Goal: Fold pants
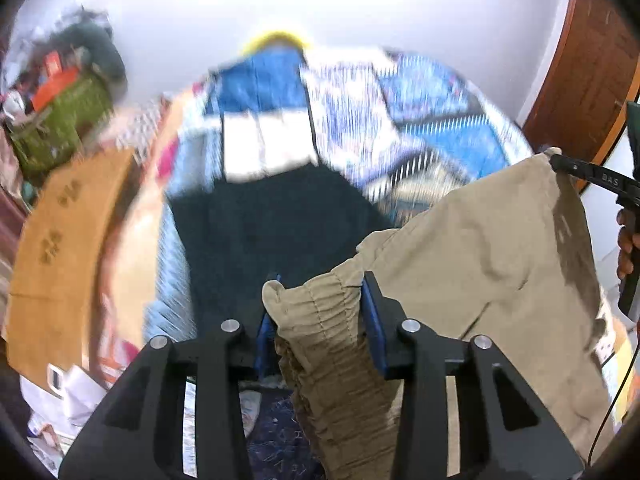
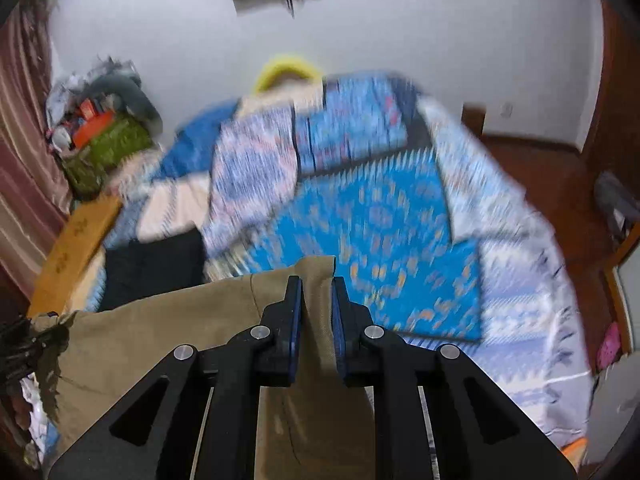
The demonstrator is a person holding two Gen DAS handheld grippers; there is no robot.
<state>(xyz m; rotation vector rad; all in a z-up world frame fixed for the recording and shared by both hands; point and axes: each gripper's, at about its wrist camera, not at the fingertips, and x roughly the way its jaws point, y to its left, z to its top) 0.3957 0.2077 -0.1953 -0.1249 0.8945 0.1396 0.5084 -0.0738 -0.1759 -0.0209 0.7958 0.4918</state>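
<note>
Presently we list one pair of khaki pants (image 1: 480, 248), lifted above the bed (image 2: 384, 216) and stretched between our two tools.

Left tongs (image 1: 322, 300): clamped on the gathered elastic waistband, which bunches thickly between the blue pads (image 1: 370, 312) and hangs down below them in folds. The right pad presses the cloth; the left pad is largely hidden behind it.

Right tongs (image 2: 316, 300): closed on a corner of the same pants, a narrow fold of khaki pinched between the two blue-lined fingers (image 2: 295, 316), with the cloth's edge rising just above their tips. In the left wrist view this tool appears at the far right, its black tip at the upper corner of the cloth, a hand (image 1: 626, 240) on its grip.

Bed: covered with a blue-and-white patterned spread, blurred in both views. A dark folded garment (image 1: 276, 220) lies on it, beyond the left tongs.

Surroundings: a tan cardboard box (image 1: 60, 248) beside the bed at left; a green bag (image 2: 108, 148) with clutter piled in the far left corner; white wall (image 2: 400, 20) behind; a yellow object (image 2: 286, 66) at the head of the bed.
</note>
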